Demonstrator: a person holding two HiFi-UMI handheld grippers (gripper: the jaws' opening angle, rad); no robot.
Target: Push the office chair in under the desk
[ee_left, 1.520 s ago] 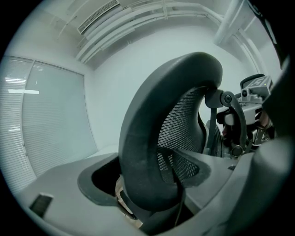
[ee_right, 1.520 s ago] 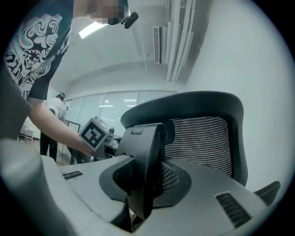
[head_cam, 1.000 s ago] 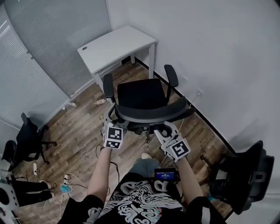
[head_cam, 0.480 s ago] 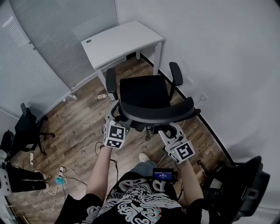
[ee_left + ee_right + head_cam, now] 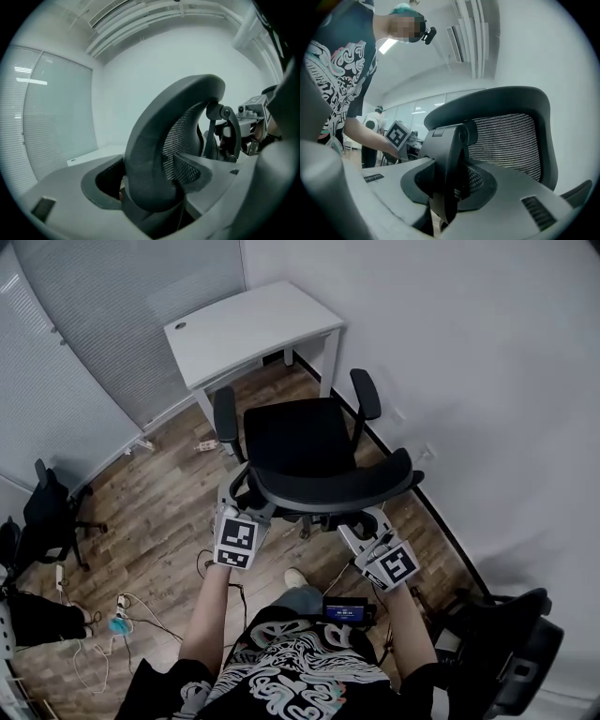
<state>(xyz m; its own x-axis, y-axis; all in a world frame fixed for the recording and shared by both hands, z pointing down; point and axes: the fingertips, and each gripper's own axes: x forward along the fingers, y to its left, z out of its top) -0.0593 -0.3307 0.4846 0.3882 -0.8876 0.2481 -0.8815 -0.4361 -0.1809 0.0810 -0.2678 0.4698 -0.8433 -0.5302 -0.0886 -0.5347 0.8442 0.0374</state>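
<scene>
A black office chair (image 5: 300, 432) stands on the wood floor, its seat facing the white desk (image 5: 248, 324) in the corner. Its curved mesh backrest (image 5: 328, 486) is nearest me. My left gripper (image 5: 239, 495) grips the backrest's left edge. The thick dark rim (image 5: 150, 154) sits between the jaws of the left gripper (image 5: 154, 183), which have just been closing on it. My right gripper (image 5: 361, 519) is behind the backrest's right side. That gripper (image 5: 447, 187) is shut on the black support bracket (image 5: 450, 154) of the backrest.
A white wall runs close along the chair's right side. A frosted partition (image 5: 112, 306) stands left of the desk. A second black chair (image 5: 52, 517) is at the far left, a third (image 5: 506, 652) at the lower right. Cables and a power strip (image 5: 112, 620) lie on the floor.
The chair has rolled a little towards the desk, with both grippers staying on its backrest. The person has stepped forward behind it.
</scene>
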